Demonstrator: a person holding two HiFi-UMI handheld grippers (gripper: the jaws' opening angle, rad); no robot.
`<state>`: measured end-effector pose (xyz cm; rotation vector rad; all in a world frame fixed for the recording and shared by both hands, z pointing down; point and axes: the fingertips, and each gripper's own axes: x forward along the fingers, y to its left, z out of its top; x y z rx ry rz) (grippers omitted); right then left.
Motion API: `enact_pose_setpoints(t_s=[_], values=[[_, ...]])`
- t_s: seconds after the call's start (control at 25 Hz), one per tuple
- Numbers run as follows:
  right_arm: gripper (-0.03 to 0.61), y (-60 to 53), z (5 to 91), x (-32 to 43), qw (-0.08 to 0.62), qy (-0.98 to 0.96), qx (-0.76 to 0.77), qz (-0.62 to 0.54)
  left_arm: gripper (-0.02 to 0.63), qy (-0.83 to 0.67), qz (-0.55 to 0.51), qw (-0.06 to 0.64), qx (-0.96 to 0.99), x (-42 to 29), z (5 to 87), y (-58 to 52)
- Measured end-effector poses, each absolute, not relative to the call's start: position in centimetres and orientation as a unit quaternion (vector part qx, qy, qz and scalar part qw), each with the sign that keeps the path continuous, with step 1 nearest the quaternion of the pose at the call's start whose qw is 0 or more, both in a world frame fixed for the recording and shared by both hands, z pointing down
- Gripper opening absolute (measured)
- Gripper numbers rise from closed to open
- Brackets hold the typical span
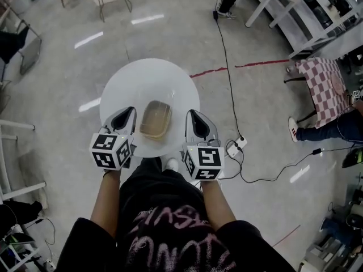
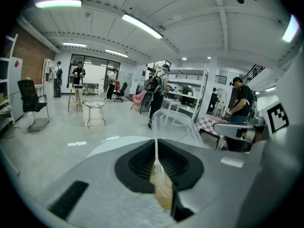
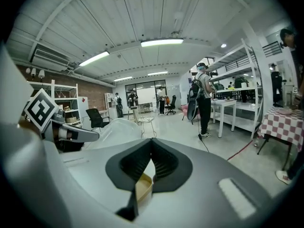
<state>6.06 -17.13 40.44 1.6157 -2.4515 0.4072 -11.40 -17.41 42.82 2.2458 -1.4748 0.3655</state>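
A dark printed shirt (image 1: 164, 225) fills the near edge. Beyond it, the left gripper (image 1: 129, 113) and right gripper (image 1: 193, 117) flank a clear plastic container (image 1: 156, 119) with a tan base, at the near middle of a round white desk (image 1: 147, 78). Both grippers' fingers are pressed together on its thin side rims. It looks light, flimsy and slippery, so the stiffer rim is likely the safest hold.

clear plastic container (image 1: 156, 119), rectangular with rounded corners, see-through walls, tan-brown inside, open side up, at the middle of the round white table (image 1: 170, 78), thin left rim pinched in the left gripper (image 1: 127, 114), tan right edge in the right gripper (image 1: 191, 115)
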Motion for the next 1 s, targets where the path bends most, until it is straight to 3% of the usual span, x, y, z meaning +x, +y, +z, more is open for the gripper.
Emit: enact_pose_setpoints(t_s=[1.0], values=[[0.005, -15.2, 31.8, 6.8, 0.034, -0.846, 0.529, 0.057, 0.015, -0.572, 0.066, 0.108, 0.81, -12.3, 32.2, -14.9]])
